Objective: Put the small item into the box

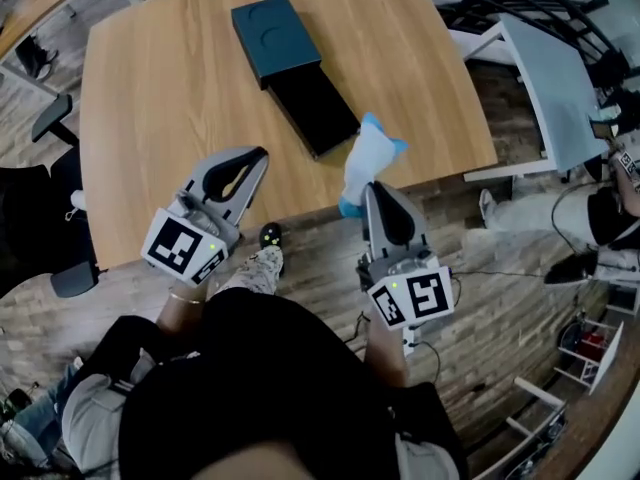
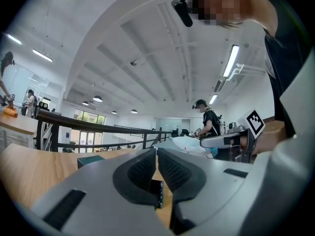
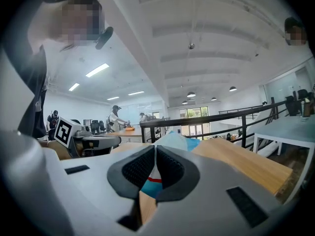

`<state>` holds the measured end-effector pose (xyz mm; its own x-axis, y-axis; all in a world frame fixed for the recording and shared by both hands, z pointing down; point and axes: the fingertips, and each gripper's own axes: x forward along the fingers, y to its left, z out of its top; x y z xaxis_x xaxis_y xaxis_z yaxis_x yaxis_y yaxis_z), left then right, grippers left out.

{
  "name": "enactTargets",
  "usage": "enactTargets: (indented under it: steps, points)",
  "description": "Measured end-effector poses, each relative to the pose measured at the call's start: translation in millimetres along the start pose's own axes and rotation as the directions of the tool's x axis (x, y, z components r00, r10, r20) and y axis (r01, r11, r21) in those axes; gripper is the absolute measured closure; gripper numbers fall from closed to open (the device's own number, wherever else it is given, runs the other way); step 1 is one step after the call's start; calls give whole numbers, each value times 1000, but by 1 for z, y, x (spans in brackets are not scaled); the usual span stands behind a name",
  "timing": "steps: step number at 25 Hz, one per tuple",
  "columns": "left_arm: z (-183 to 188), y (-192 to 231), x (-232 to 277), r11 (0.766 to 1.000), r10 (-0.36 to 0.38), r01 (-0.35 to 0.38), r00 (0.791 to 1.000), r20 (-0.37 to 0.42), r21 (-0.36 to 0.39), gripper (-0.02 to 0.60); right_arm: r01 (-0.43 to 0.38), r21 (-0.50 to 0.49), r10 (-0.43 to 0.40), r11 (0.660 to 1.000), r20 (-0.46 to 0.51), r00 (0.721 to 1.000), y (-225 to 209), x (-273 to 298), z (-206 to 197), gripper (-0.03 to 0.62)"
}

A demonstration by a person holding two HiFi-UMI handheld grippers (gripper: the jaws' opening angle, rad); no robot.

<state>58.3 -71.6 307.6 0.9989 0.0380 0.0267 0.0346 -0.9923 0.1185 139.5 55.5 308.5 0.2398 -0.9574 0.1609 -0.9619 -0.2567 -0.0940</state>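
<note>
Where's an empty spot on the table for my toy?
The wide bare wood left of the box, out to the table edge, is free. So is the strip right of the box. The near edge is crowded: the left gripper and the right gripper holding the packet.

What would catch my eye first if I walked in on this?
Probably the pale blue and white packet, pinched in the right tool at the near edge of the wooden table. Next comes the dark teal box lying mid-table with a black tray against its near end. The left tool hangs shut over the table's near edge.
</note>
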Motion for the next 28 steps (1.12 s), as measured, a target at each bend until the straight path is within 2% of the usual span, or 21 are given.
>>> enactTargets:
  steps: [7,11,17,23,28]
  points:
    - [7,35,13,999,46,-46,997,65,-3,558,-79,-104,77,991,-23,997,-5,42,16,568]
    - [12,36,22,999,47,-48,996,78,6,558,-98,-118,95,988,-37,995,-17,54,17,568]
    - [8,45,30,995,104,-104,993,63,5,558,-173,-110,166,979,-66,984,-27,80,11,568]
    - [0,59,46,975,223,-224,973,53,3,558,-303,-102,293,947,-105,950,-47,114,2,568]
    - [-4,56,61,942,336,-336,940,59,-18,558,-417,-81,403,905,-149,903,-65,134,-9,568]
